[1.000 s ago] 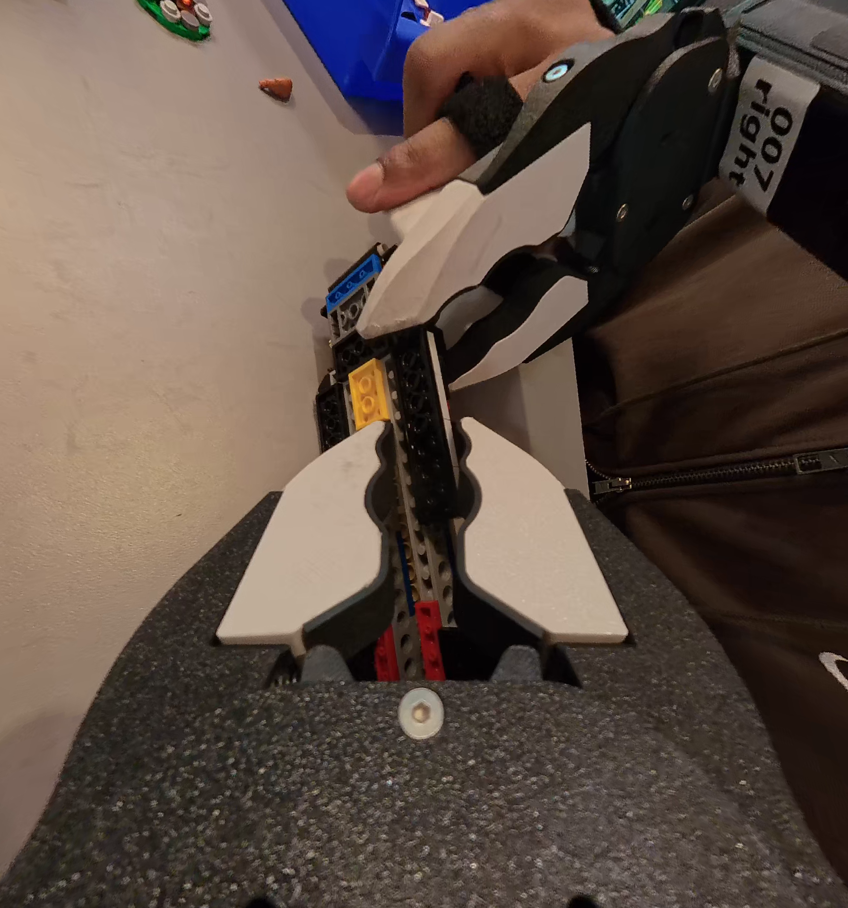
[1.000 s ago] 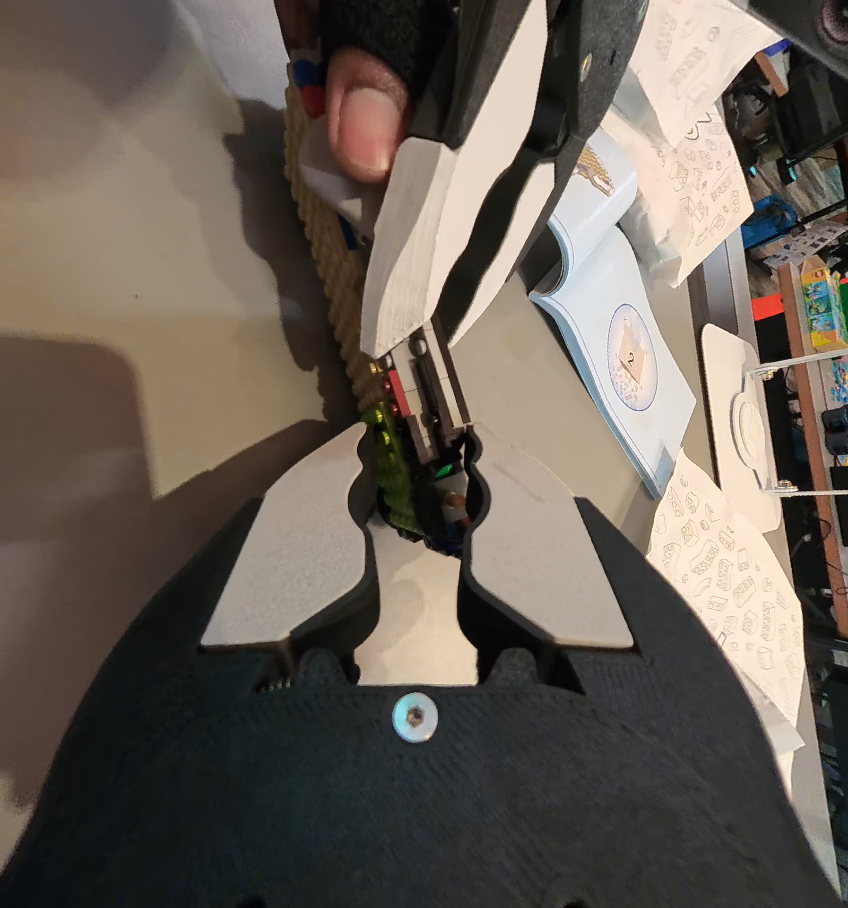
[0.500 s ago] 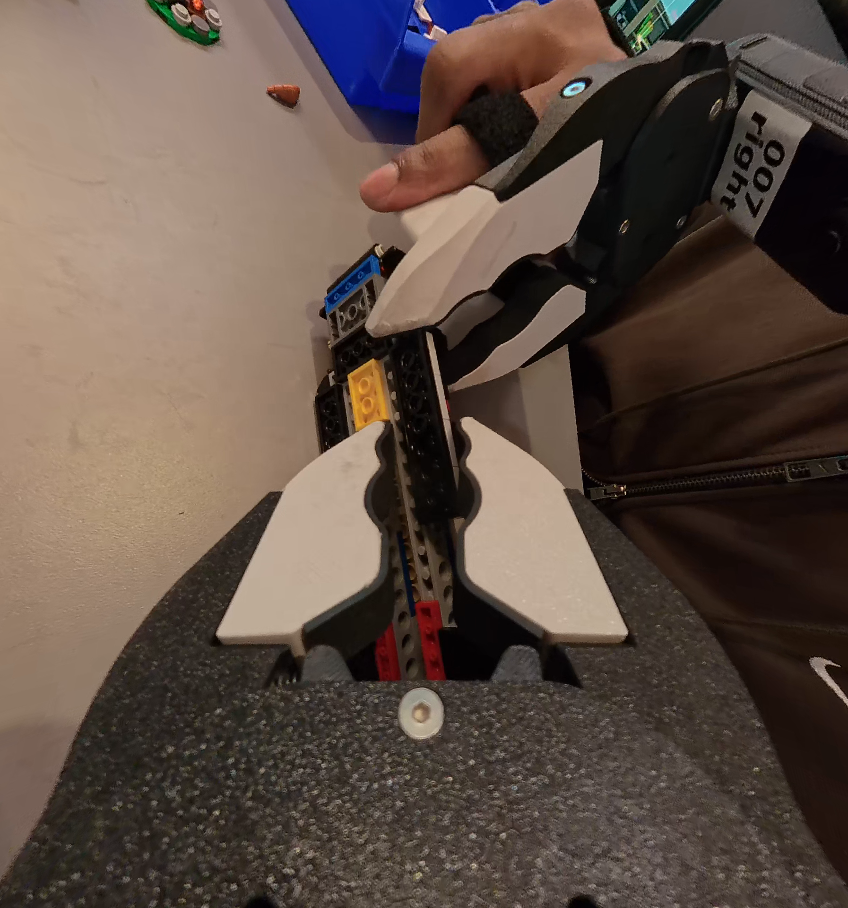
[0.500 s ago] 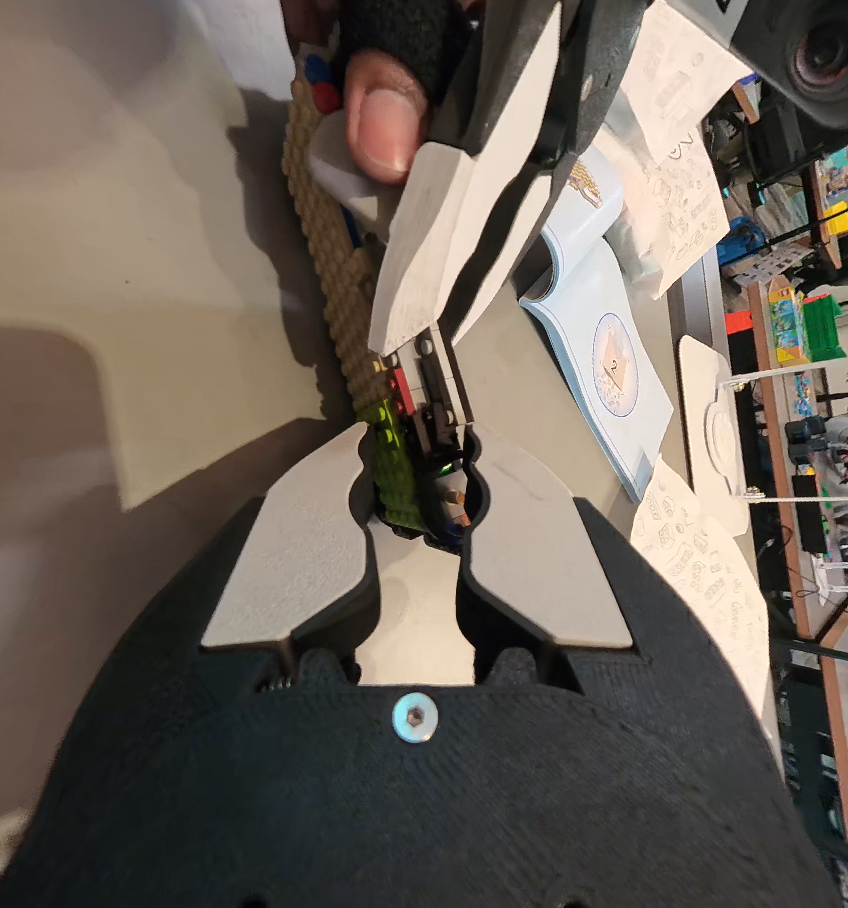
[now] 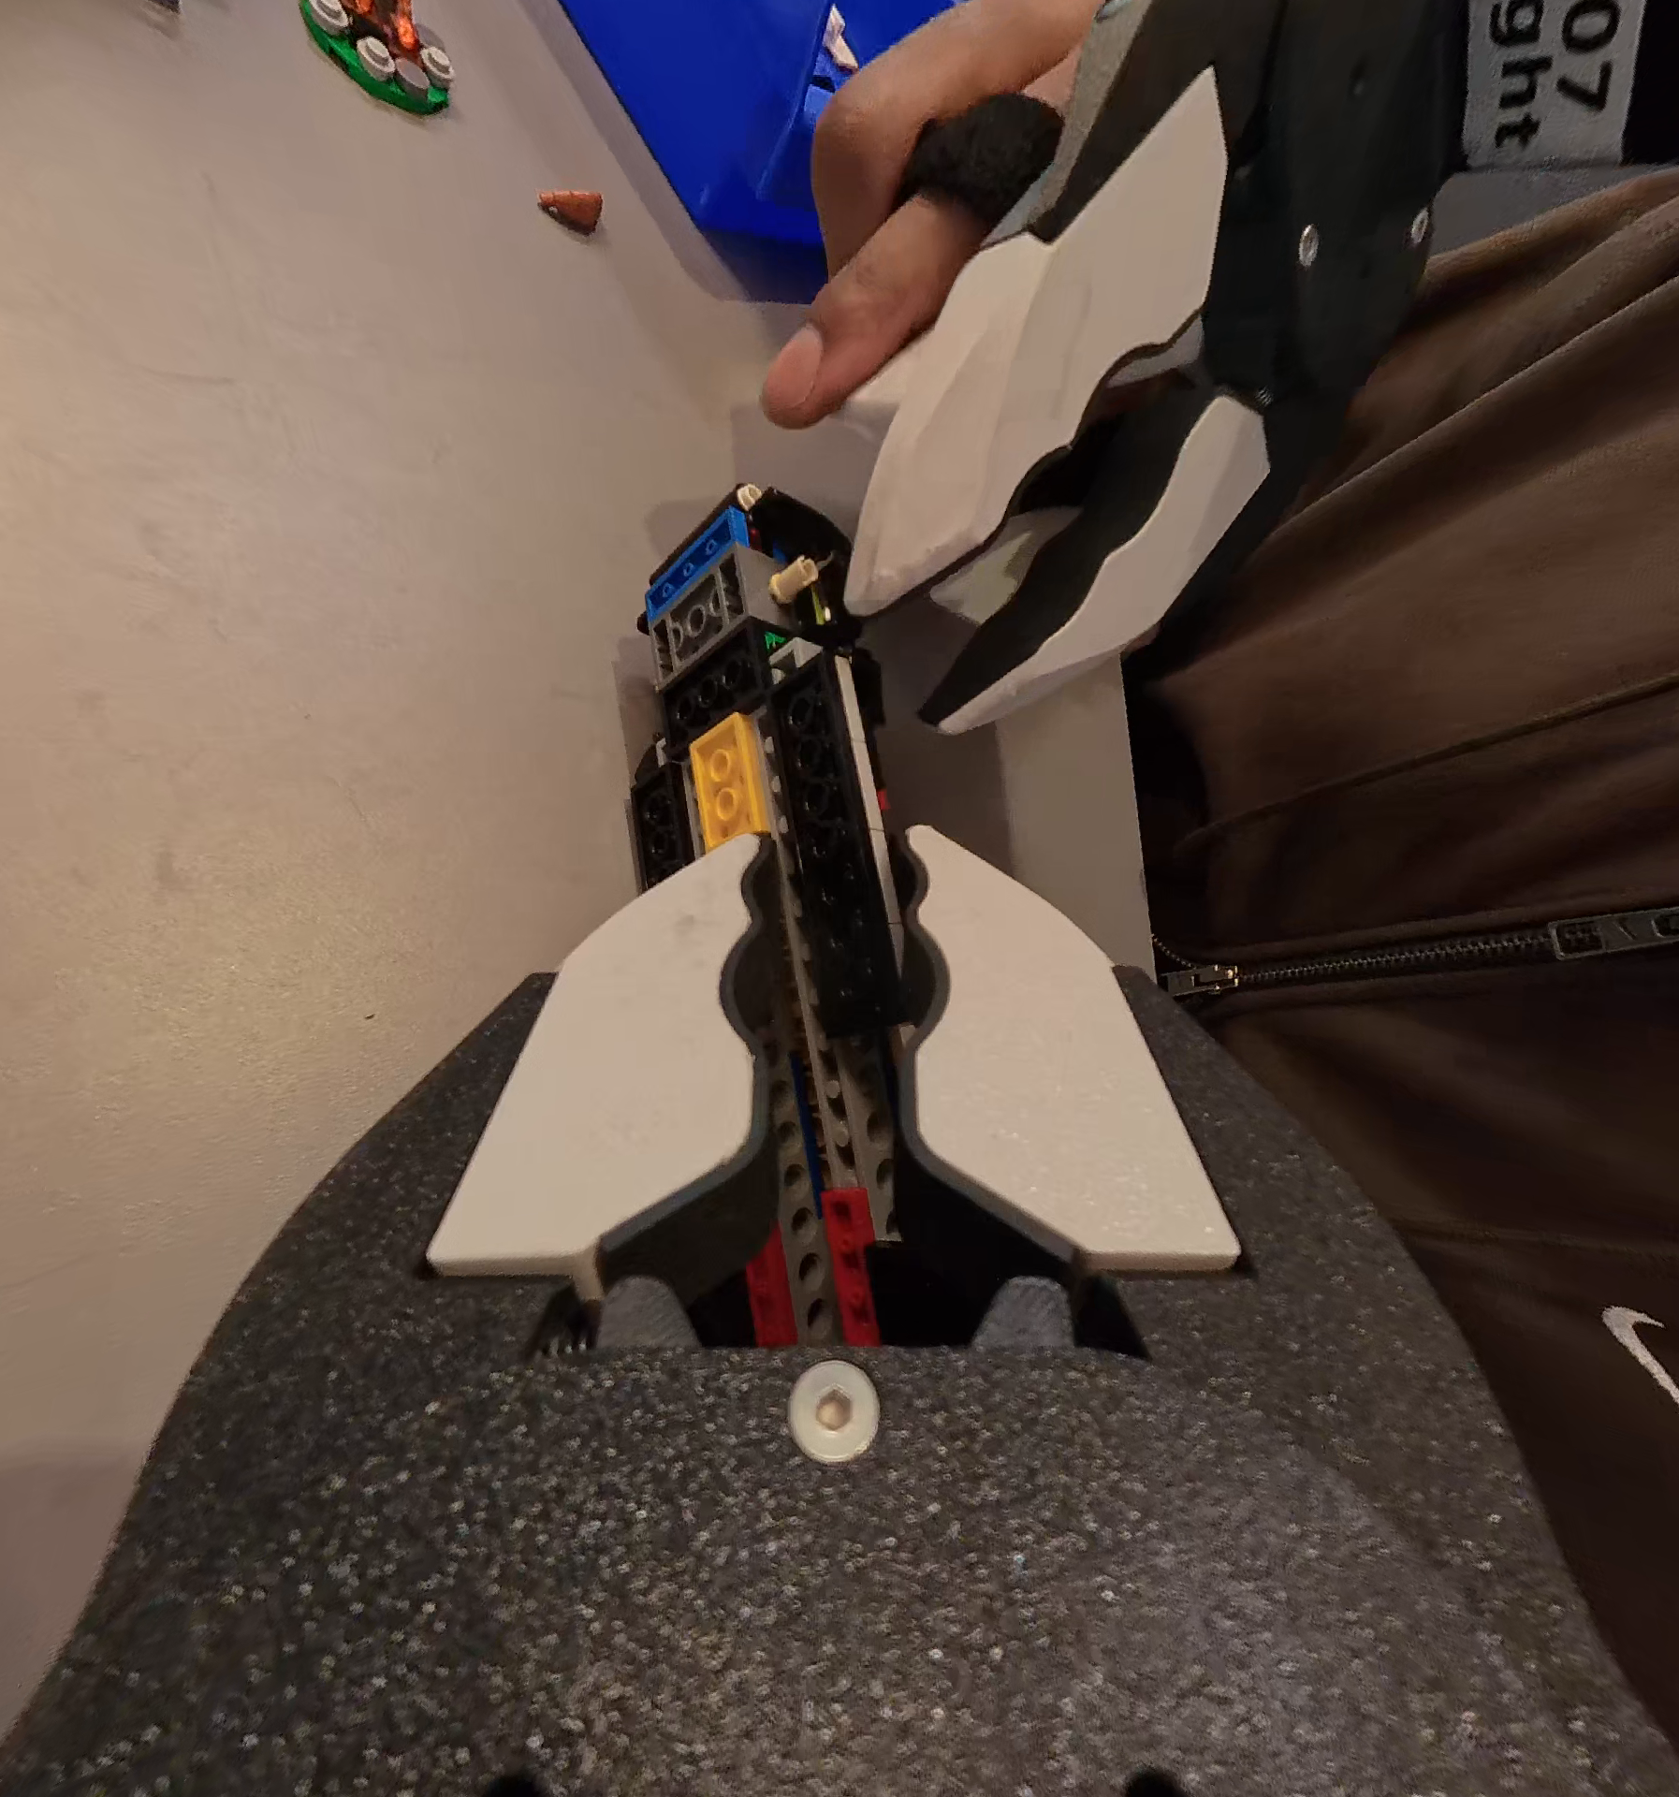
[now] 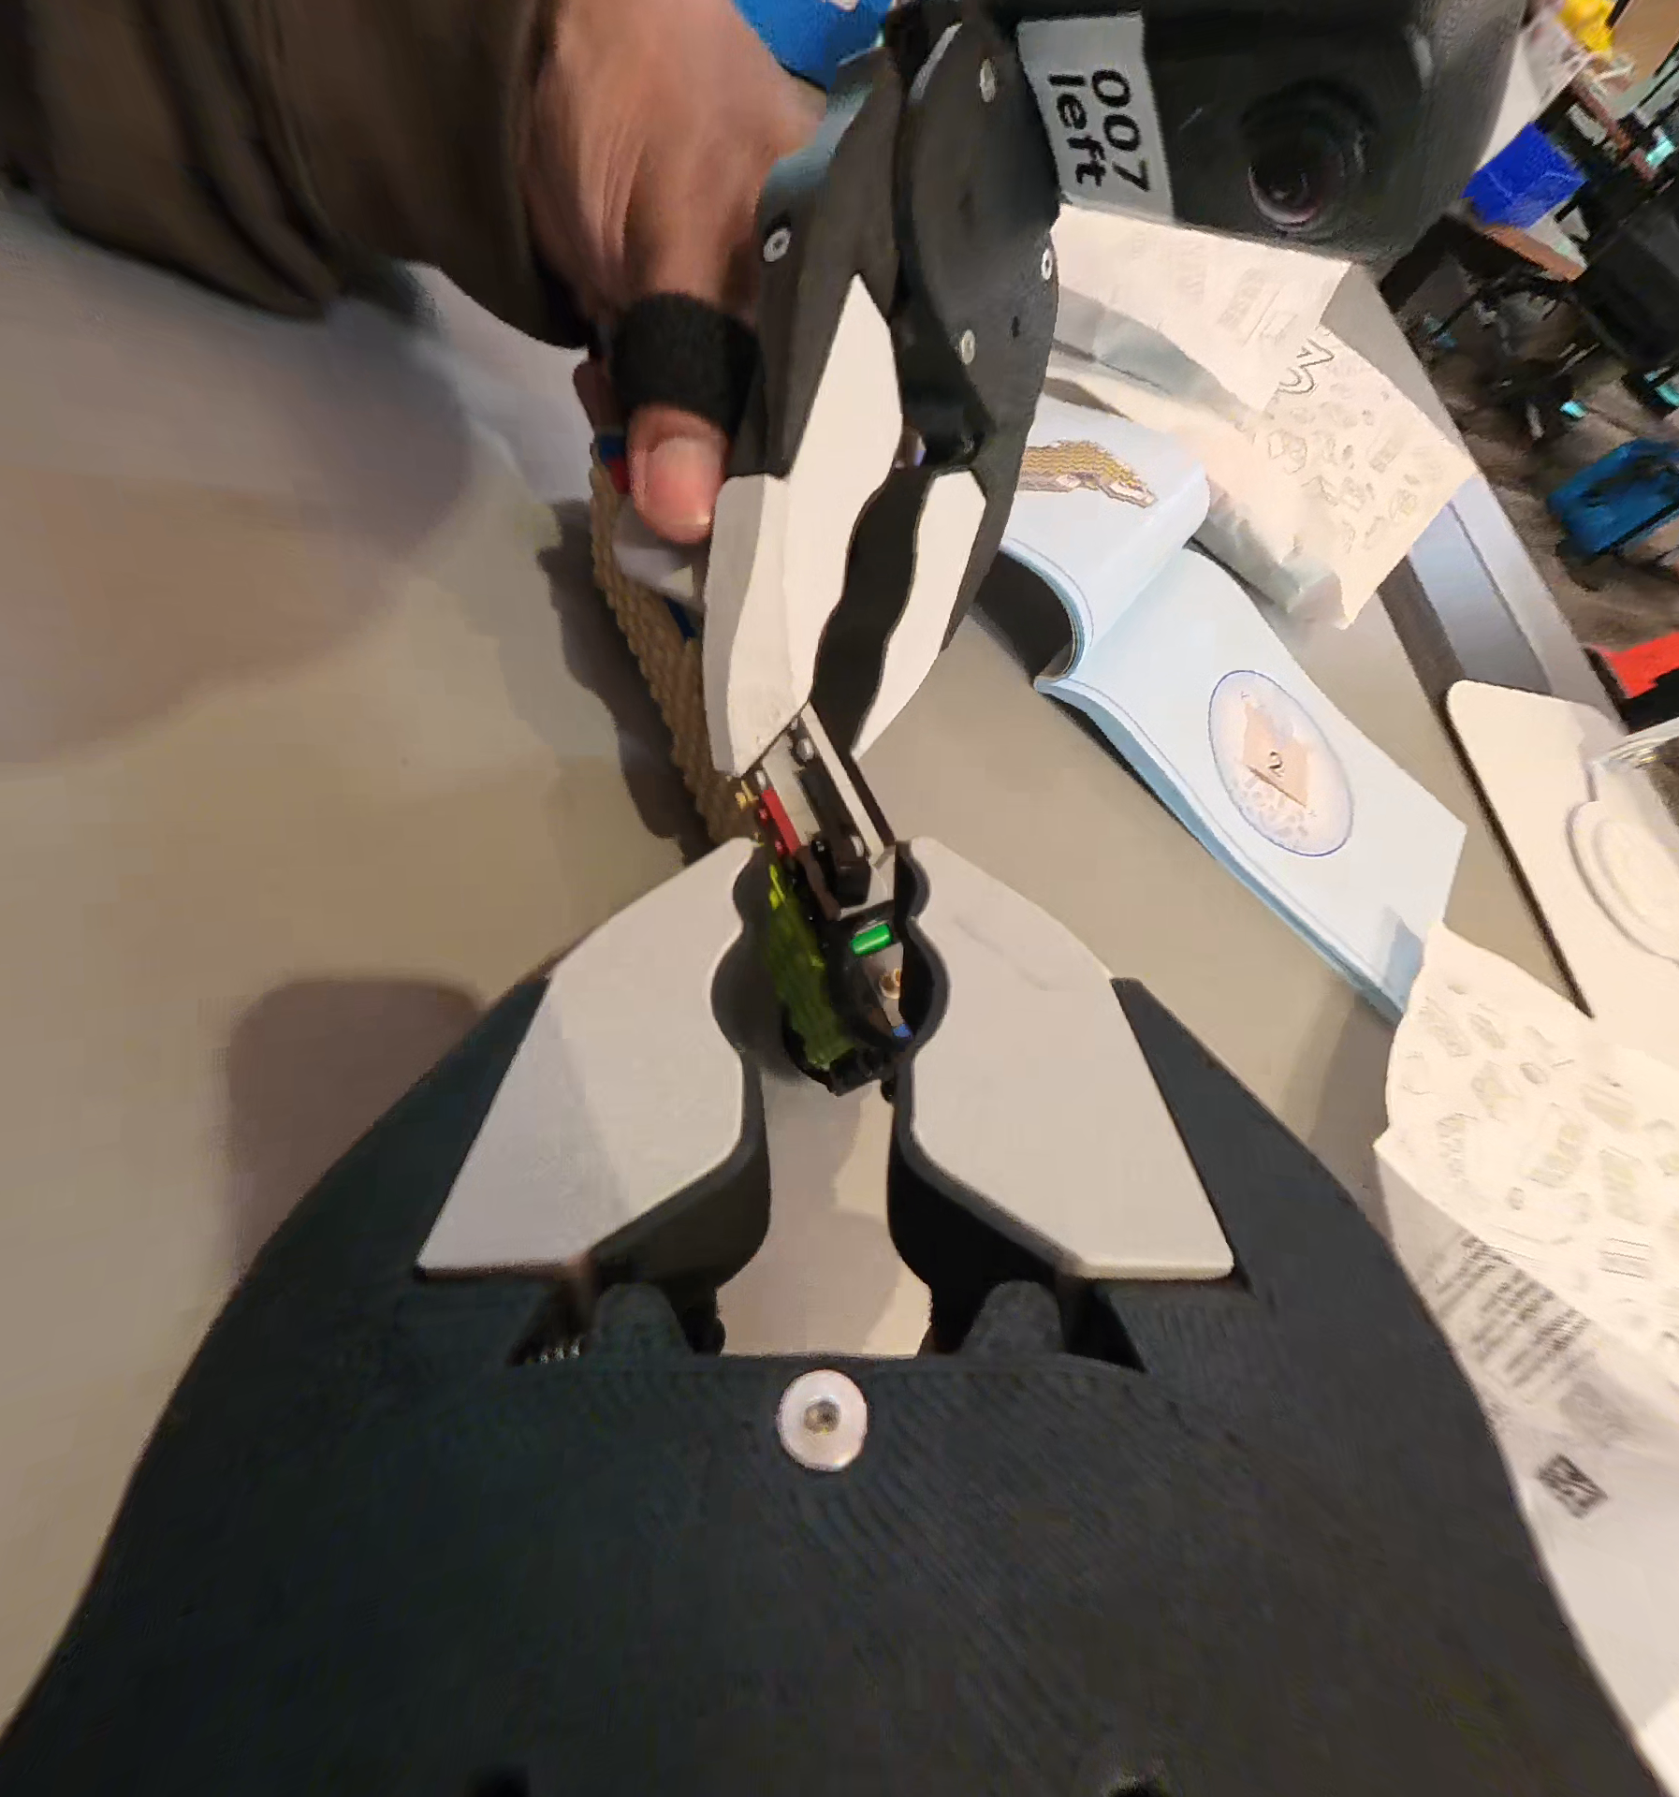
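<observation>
Two claws (image 5: 831, 875) (image 6: 831, 875), one brick model (image 5: 797, 778), one open booklet (image 6: 1254, 700), one blue bin (image 5: 719, 97).

A printed white label (image 5: 1545, 88) sits on the right gripper (image 5: 913, 661), up and right of the claw. The left gripper (image 6: 821, 734), above the claw, bears a similar label (image 6: 1103, 122). To the right are a white logo (image 5: 1657, 1366) on a brown jacket (image 5: 1400, 681), and a numbered emblem (image 6: 1278, 778) on a pale blue booklet (image 6: 1156, 622).

Brown zipped jacket (image 5: 1458, 797) — black speckled gripper bodies, grey jaws, silver screws.

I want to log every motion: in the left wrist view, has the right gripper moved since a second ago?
Yes. Against the yellow brick, the right gripper has shifted right and slightly up, uncovering the brick model's far end.
</observation>
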